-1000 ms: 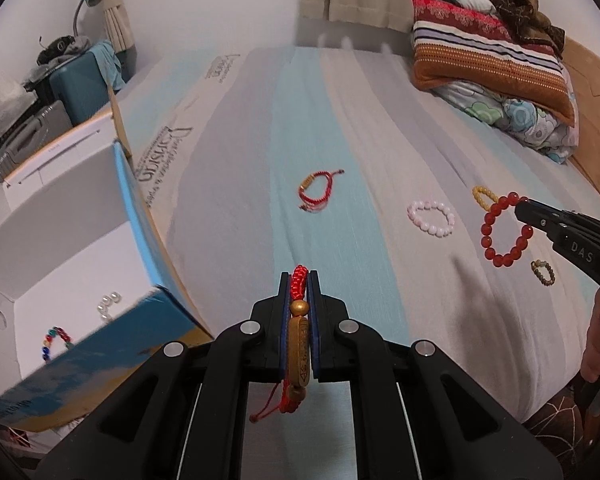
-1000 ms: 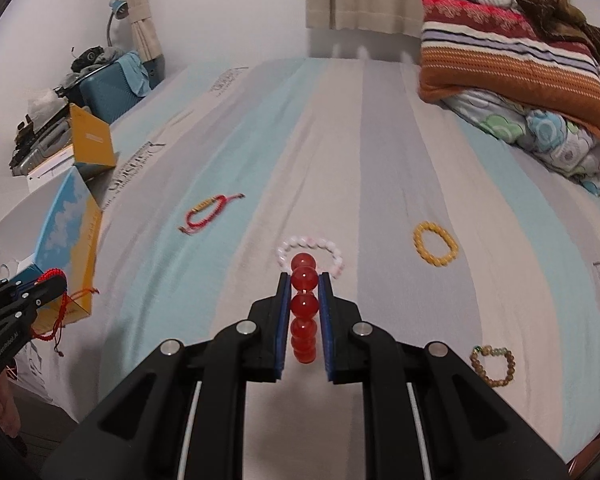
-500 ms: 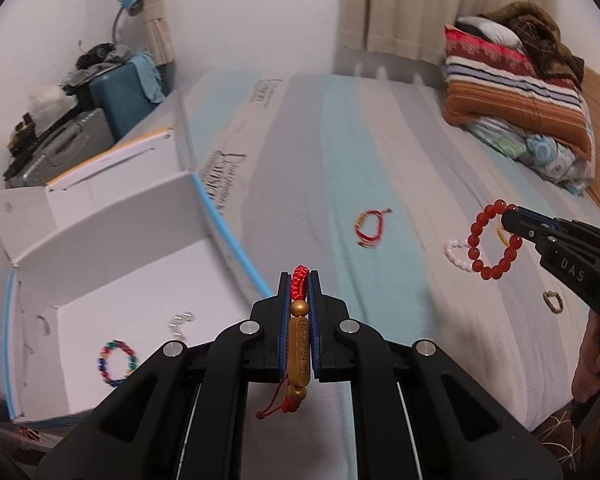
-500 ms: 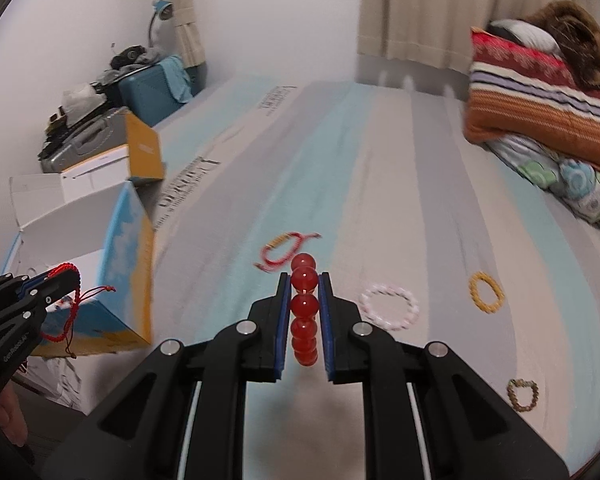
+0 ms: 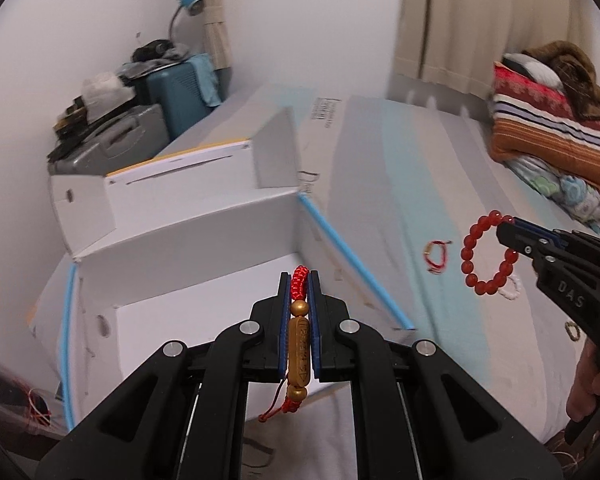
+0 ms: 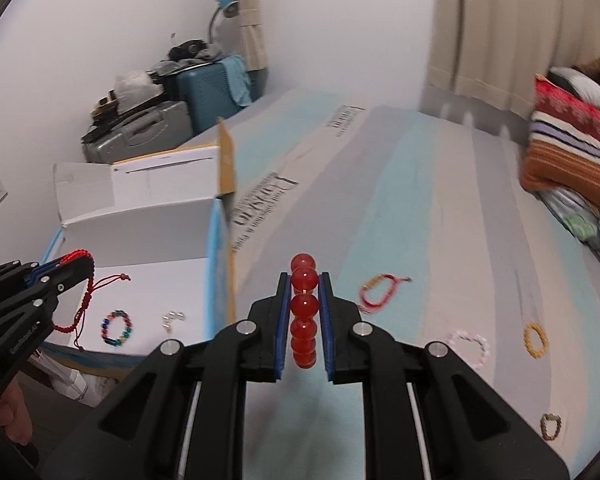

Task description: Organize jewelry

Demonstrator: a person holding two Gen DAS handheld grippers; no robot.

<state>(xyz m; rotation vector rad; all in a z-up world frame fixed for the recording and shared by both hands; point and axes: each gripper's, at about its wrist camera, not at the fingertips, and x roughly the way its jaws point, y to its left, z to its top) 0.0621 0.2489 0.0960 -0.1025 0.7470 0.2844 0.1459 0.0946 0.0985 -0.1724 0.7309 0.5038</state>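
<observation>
My left gripper point(image 5: 299, 280) is shut on a red cord bracelet with a gold bar point(image 5: 299, 344) and holds it over the open white box point(image 5: 188, 248). It also shows in the right wrist view point(image 6: 82, 258), cord point(image 6: 85, 300) dangling. My right gripper point(image 6: 304, 280) is shut on a red bead bracelet point(image 6: 303, 312), held above the bed to the right of the box; the bracelet hangs in the left wrist view point(image 5: 486, 258). Inside the box lie a multicoloured bead bracelet point(image 6: 117, 328) and small pearl pieces point(image 6: 172, 317).
On the striped bed sheet point(image 6: 420, 208) lie a red cord bracelet point(image 6: 378, 292), a pink bead bracelet point(image 6: 470, 346), a yellow one point(image 6: 535, 339) and a brown one point(image 6: 550, 426). Pillows point(image 6: 572, 152) lie at the right. Suitcases point(image 6: 156, 132) stand past the box.
Both grippers have swung left toward the box with their bracelets still gripped. My left gripper has gone from above the bed to above the box opening.
</observation>
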